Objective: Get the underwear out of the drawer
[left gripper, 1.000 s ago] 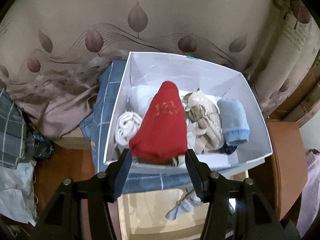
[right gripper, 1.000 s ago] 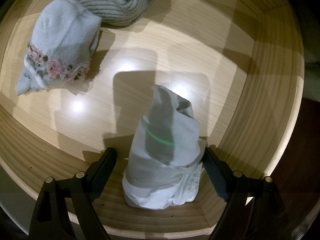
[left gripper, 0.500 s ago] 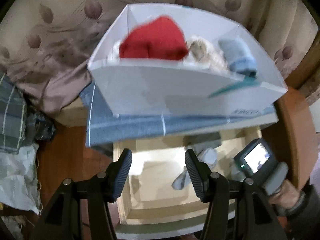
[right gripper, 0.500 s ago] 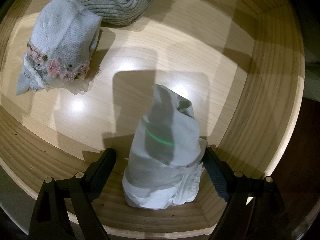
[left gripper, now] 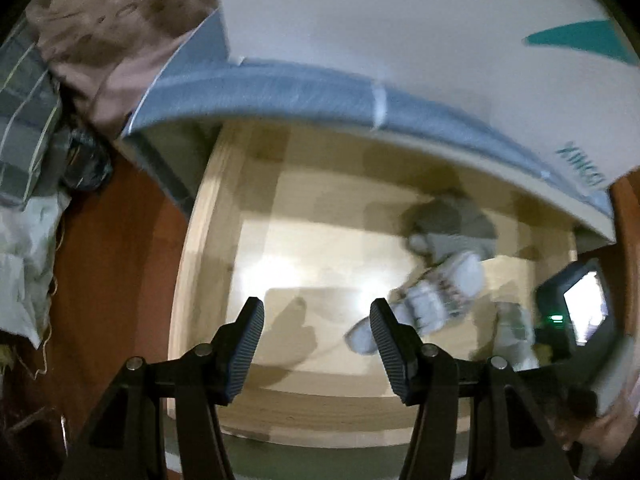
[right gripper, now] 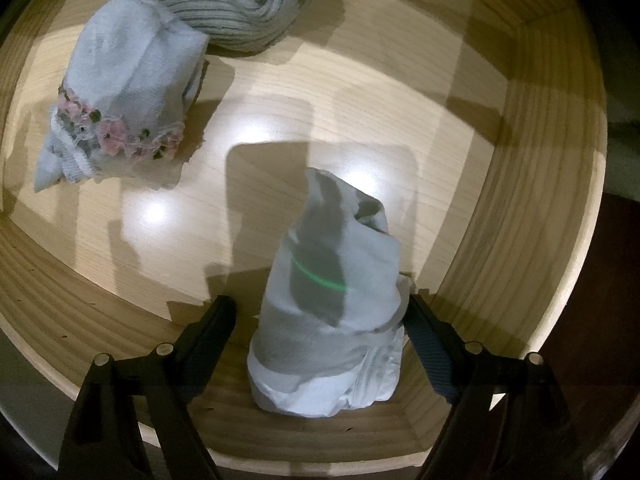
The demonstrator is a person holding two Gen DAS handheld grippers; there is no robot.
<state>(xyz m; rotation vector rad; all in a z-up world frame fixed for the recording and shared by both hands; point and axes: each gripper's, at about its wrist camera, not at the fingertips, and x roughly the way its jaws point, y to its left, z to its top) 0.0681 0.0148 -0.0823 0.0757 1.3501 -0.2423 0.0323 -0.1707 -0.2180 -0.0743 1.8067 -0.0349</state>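
I am counting three bundles of underwear lying in one drawer (right gripper: 532, 184): one white roll (right gripper: 332, 320), one pale blue roll with floral lace (right gripper: 124, 108) and one grey ribbed roll (right gripper: 240, 4). One white box (left gripper: 420, 20) is sitting above, on one blue cloth (left gripper: 280, 92).

Both tools point steeply down: left tool (left gripper: 316, 344) open and empty, right tool (right gripper: 320, 344) closing.

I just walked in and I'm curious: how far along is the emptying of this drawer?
Not finished. The drawer is open, with three bundles inside. The right gripper is closing around the white bundle, not yet pinching it. The left gripper hangs open and empty above the drawer. The flowered bundle and the ribbed grey roll lie untouched.
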